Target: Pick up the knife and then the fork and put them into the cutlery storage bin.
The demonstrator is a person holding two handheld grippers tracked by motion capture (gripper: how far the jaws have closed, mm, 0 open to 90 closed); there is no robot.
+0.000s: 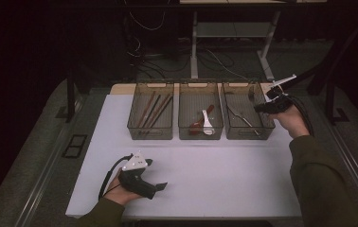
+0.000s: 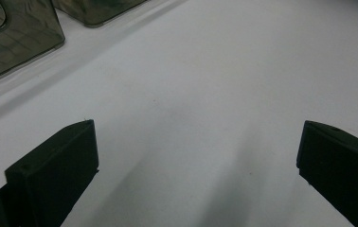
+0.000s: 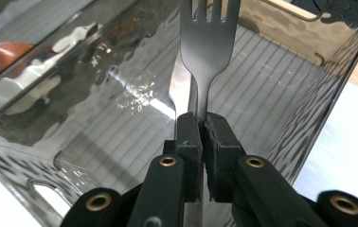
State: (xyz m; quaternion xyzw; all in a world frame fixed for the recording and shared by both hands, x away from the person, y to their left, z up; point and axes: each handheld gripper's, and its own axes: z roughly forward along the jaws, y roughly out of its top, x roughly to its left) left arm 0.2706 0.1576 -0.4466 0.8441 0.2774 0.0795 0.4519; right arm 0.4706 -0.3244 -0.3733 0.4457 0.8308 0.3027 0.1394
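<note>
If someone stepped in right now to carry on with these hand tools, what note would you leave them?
Right tool: shut on a fork, held over the right bin, tines pointing away from the tool.
Left tool: open, holding nothing, low over the bare white table.
Things: left bin holds chopsticks; middle bin holds spoons; another utensil already lies in the right bin.
Done: the cutlery looks sorted by type.
Left: probably lower the fork into the right bin and let go.

A lab-like recording setup: white table (image 1: 205, 175) amid dark curtains, loose floor cables (image 1: 215, 59), metal frame legs (image 1: 194, 47).
</note>
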